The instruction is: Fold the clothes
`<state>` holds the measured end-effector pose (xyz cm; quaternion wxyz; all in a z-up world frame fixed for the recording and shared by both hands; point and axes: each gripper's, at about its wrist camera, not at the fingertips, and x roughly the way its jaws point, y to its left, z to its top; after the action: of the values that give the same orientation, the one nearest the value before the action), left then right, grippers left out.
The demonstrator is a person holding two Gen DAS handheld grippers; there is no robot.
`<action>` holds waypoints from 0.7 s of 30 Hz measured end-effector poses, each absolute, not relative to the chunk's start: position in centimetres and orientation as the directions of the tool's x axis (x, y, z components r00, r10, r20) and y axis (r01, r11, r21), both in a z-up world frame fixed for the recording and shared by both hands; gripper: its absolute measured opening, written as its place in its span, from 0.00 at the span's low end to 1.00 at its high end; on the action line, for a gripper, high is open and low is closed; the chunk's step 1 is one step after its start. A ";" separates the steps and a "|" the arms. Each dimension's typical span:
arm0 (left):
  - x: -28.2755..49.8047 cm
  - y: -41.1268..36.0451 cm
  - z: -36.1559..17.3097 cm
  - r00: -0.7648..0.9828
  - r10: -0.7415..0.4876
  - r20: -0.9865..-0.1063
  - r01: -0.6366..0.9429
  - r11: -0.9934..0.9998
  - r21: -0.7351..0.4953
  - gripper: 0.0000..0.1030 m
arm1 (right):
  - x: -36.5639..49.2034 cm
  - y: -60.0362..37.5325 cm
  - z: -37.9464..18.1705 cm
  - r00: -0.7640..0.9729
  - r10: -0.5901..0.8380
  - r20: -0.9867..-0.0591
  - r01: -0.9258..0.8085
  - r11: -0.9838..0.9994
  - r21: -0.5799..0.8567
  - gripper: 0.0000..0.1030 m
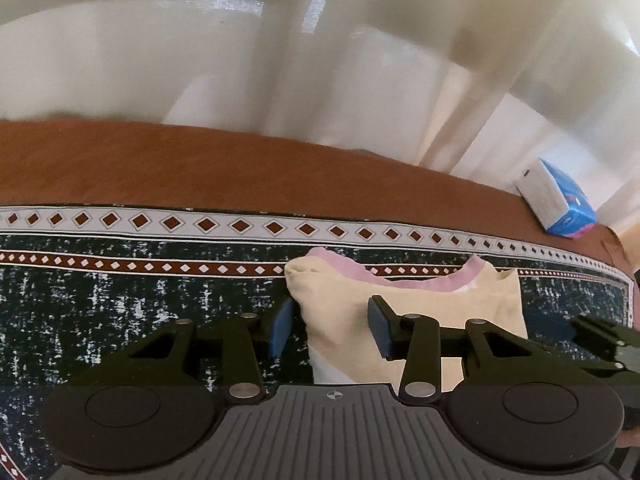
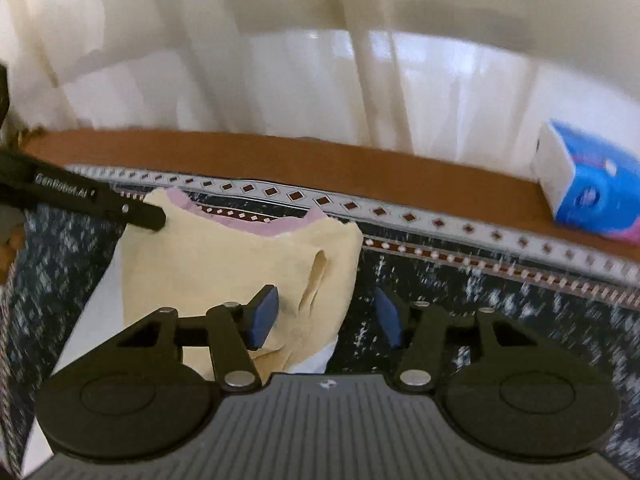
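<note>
While both sets of fingers are spread: nothing is gripped yet, so everything below is guesswork about where it could go sideways.

Left gripper point(image 1: 331, 326): fingers released, straddling the shirt's left edge near the collar. Outer pad is off on the patterned cloth, inner pad over the fabric. If it closes like this it might pinch just one layer, or catch the cloth underneath too.

Right gripper point(image 2: 326, 316): also released, straddling the right edge. Left pad is over a wrinkly bit, right pad point(image 2: 387, 317) over bare cloth. Same risk, plus that wrinkle could get folded in and baked into the crease.

Shirt point(image 2: 224, 264): cream with a pink collar, lying flat-ish on the cloth point(image 1: 120, 300), looks already part folded with a white layer showing below. Uneven grabs on the two sides would likely skew the next fold.

Tabletop point(image 1: 160, 164): brown strip past the cloth, probably fine.

Tissue box point(image 2: 588, 188): far right, well apart, only an issue on a big swing.

Curtain point(image 1: 280, 60): behind everything, no bother.
</note>
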<state>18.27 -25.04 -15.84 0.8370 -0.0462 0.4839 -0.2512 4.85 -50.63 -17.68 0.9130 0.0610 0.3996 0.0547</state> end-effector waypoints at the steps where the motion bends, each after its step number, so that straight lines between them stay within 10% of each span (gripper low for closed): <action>1: 18.3 -25.1 -15.9 0.408 -0.465 -0.786 0.378 0.869 -0.318 0.35 | 4.8 -50.9 -18.0 0.681 0.167 -0.713 -0.042 0.981 0.189 0.52; 4: 18.2 -25.4 -15.9 0.430 -0.460 -0.777 0.396 0.869 -0.296 0.01 | 5.5 -52.0 -18.0 0.669 0.257 -0.697 -0.032 0.947 0.319 0.06; 11: 18.8 -26.9 -15.9 0.475 -0.423 -0.772 0.421 0.879 -0.223 0.01 | 8.1 -52.7 -17.0 0.673 0.241 -0.699 -0.032 0.954 0.299 0.05; 15: 18.1 -26.8 -15.3 0.509 -0.384 -0.770 0.392 0.900 -0.190 0.37 | 8.0 -52.8 -17.5 0.650 0.226 -0.726 0.004 0.954 0.300 0.18; 21: 12.0 -22.7 -11.5 0.520 -0.444 -0.730 0.409 0.880 -0.243 0.49 | 2.7 -54.1 -12.8 0.697 0.264 -0.667 -0.073 0.951 0.299 0.36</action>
<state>11.99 -22.72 -11.54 0.8715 -0.0203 0.4245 -0.2446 2.68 -54.15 -12.78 0.9124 0.1258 0.3784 0.0923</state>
